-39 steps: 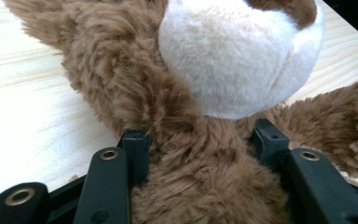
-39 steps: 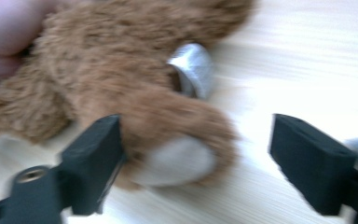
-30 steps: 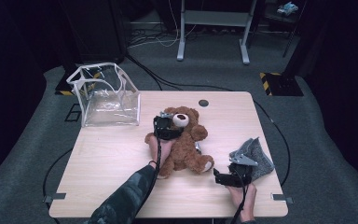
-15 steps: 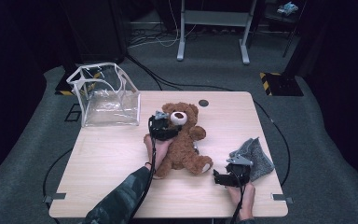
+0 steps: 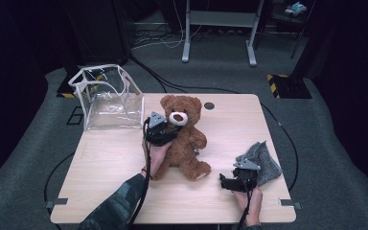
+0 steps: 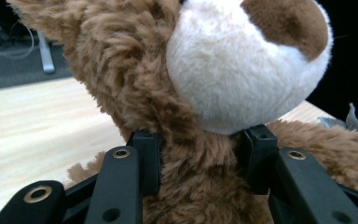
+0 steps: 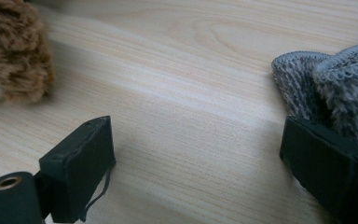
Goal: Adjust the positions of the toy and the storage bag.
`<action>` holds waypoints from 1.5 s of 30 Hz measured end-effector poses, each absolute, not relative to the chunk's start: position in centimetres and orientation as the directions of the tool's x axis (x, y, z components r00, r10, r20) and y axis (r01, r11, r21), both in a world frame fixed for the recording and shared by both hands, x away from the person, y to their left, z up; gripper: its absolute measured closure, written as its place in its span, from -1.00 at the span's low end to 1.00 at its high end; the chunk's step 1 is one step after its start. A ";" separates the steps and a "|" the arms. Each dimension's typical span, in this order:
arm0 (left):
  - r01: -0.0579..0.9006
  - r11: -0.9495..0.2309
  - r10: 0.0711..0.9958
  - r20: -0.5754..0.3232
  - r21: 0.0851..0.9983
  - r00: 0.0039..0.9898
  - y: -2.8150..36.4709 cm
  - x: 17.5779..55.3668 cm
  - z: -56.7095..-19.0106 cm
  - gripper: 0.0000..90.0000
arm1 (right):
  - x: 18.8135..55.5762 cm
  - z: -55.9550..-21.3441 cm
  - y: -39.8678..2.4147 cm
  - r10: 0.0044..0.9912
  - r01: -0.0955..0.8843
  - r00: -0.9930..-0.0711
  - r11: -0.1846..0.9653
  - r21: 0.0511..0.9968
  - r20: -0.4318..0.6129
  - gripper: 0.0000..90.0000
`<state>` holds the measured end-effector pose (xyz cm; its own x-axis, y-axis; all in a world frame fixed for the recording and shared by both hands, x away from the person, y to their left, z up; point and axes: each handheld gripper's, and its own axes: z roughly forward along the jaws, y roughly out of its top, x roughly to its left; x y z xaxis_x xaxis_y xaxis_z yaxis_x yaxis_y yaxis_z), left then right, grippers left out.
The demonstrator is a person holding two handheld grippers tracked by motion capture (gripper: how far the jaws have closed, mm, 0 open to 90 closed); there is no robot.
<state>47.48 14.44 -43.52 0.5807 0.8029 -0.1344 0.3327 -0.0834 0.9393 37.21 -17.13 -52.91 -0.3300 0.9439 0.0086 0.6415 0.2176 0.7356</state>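
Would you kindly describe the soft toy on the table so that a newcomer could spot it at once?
Start at the pale wooden table; near its middle, to the right of the clear plastic bag, sits a teddy bear. The left tool is clamped on its neck. It is brown and furry with a white muzzle, unlike the flat grey cloth at the right edge.

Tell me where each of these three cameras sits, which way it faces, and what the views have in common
High view: above the person's side, facing forward and down on the table; forearms, left gripper and right gripper show.
Left gripper view: on the left gripper, facing the teddy bear; its jaws clamp the bear's neck.
Right gripper view: on the right gripper, low over the wood; open jaws, grey cloth at one jaw.
Shared: bear, cloth and tabletop appear in all three.
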 end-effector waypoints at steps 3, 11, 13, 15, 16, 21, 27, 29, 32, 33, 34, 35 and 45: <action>0.314 -0.073 0.800 -0.132 0.947 0.586 15.1 47.1 -42.9 0.31 | 37.2 -52.9 -17.2 0.944 0.641 -0.331 0.220 0.735 0.006 -0.79; 0.289 -0.050 0.790 -0.139 0.956 0.597 17.0 46.4 -41.3 0.31 | 37.2 -52.9 -17.2 0.943 0.643 -0.333 0.224 0.732 0.004 -0.80; 0.284 -0.048 0.788 -0.139 0.958 0.599 17.7 46.2 -40.7 0.31 | 37.2 -52.9 -17.2 0.943 0.645 -0.332 0.221 0.732 0.008 -0.81; 0.281 -0.049 0.786 -0.137 0.958 0.603 18.4 46.0 -40.2 0.31 | 37.2 -52.9 -17.2 0.944 0.644 -0.331 0.225 0.731 0.002 -0.81; 0.274 -0.054 0.787 -0.128 0.960 0.603 19.0 45.8 -39.8 0.30 | 37.2 -52.9 -17.2 0.944 0.644 -0.331 0.224 0.731 0.002 -0.81; 0.276 -0.056 0.789 -0.127 0.960 0.602 20.4 45.5 -39.0 0.30 | 37.2 -52.9 -17.1 0.945 0.645 -0.328 0.223 0.731 0.002 -0.81; 0.279 -0.074 0.792 -0.113 0.958 0.599 22.5 45.0 -38.2 0.30 | 37.2 -52.9 -17.1 0.945 0.644 -0.326 0.223 0.731 -0.001 -0.81; 0.285 -0.077 0.794 -0.114 0.956 0.597 23.3 44.9 -38.0 0.30 | 37.2 -52.9 -17.1 0.945 0.644 -0.326 0.223 0.731 -0.001 -0.81; 0.289 -0.062 0.800 -0.125 0.955 0.586 24.2 44.7 -37.8 0.30 | 37.2 -52.9 -17.1 0.944 0.644 -0.329 0.225 0.731 -0.001 -0.81; 0.291 -0.064 0.804 -0.123 0.955 0.582 24.6 44.5 -37.7 0.30 | 37.2 -52.9 -17.1 0.944 0.643 -0.330 0.227 0.731 -0.003 -0.81; 0.293 -0.064 0.804 -0.124 0.954 0.581 24.9 44.4 -37.7 0.30 | 37.2 -52.9 -17.1 0.944 0.643 -0.330 0.227 0.731 -0.003 -0.81; 0.293 -0.072 0.807 -0.116 0.953 0.578 25.3 44.3 -37.6 0.30 | 37.2 -52.9 -17.1 0.944 0.643 -0.330 0.227 0.731 -0.003 -0.81; 0.321 -0.077 0.828 -0.119 0.944 0.549 28.9 43.3 -37.4 0.29 | 37.2 -52.9 -17.1 0.944 0.644 -0.330 0.227 0.731 -0.002 -0.81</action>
<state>43.28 28.91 -37.35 0.5485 0.8276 -0.1193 0.3215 -0.0770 0.9438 37.19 -17.12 -52.92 -0.3298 0.9440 -0.0023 0.6436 0.2267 0.7310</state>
